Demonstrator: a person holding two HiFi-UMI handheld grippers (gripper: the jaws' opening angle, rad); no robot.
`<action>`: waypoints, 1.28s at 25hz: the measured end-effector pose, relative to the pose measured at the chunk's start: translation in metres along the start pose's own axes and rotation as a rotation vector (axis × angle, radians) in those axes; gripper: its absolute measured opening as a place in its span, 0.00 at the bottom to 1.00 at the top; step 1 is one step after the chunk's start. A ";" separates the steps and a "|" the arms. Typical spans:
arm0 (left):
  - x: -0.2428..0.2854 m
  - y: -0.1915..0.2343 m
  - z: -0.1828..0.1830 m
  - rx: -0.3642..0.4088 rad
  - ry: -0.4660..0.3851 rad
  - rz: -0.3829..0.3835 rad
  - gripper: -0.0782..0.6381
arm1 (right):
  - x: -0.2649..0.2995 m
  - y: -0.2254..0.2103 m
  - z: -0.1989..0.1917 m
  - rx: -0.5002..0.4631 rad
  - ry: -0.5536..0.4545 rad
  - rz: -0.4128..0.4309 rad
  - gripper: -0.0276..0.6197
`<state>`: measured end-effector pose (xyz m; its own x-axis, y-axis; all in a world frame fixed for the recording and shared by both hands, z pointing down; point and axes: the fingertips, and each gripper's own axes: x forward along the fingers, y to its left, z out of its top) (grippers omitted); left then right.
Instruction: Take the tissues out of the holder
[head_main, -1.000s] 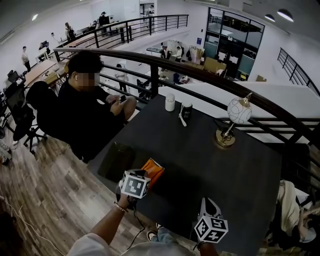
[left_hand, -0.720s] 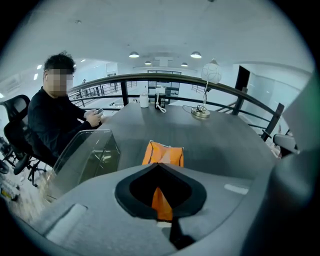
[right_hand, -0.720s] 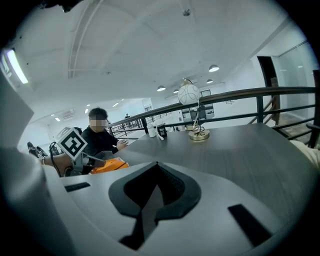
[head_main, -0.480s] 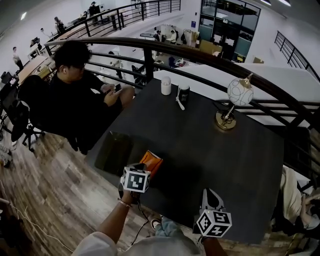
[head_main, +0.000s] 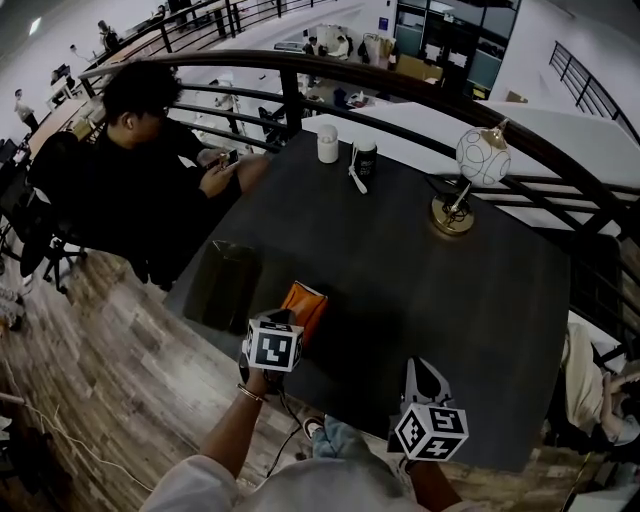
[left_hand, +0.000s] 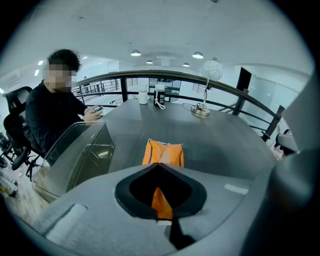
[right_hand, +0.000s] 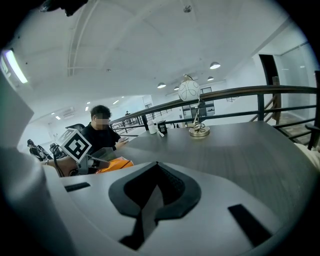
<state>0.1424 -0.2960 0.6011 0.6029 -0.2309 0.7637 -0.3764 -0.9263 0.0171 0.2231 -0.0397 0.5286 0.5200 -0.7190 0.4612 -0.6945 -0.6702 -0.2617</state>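
We see the orange tissue pack lying flat on the dark counter, close to its near-left edge. It is outside the clear holder, which stands just beside it at the counter's left edge; the two do not touch.

The left hand-held gripper points down at the near end of the pack. In the left gripper view its jaws are together, with a thin fold of the orange pack pinched between them. The rest of the pack stretches away across the counter.

The right hand-held gripper sits over the near edge, well apart from the pack. In its own view its jaws are closed together with nothing between them, and bare counter lies ahead.

Toward the far edge stand a white cup and a dark cup, and a globe lamp stands toward the far-right edge. A person in dark clothes sits beyond the left edge, holding a phone.
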 end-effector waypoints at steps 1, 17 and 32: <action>0.000 0.000 -0.001 0.001 0.000 0.002 0.12 | 0.000 -0.001 0.000 0.001 0.002 0.000 0.05; 0.000 -0.007 -0.009 -0.009 -0.035 -0.033 0.12 | 0.010 -0.001 -0.002 -0.004 0.026 0.027 0.05; -0.028 -0.008 0.008 -0.104 -0.150 -0.038 0.12 | 0.019 0.009 0.004 -0.024 0.029 0.055 0.05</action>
<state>0.1341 -0.2843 0.5749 0.7135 -0.2450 0.6564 -0.4170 -0.9014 0.1169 0.2291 -0.0599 0.5316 0.4666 -0.7487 0.4710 -0.7336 -0.6250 -0.2668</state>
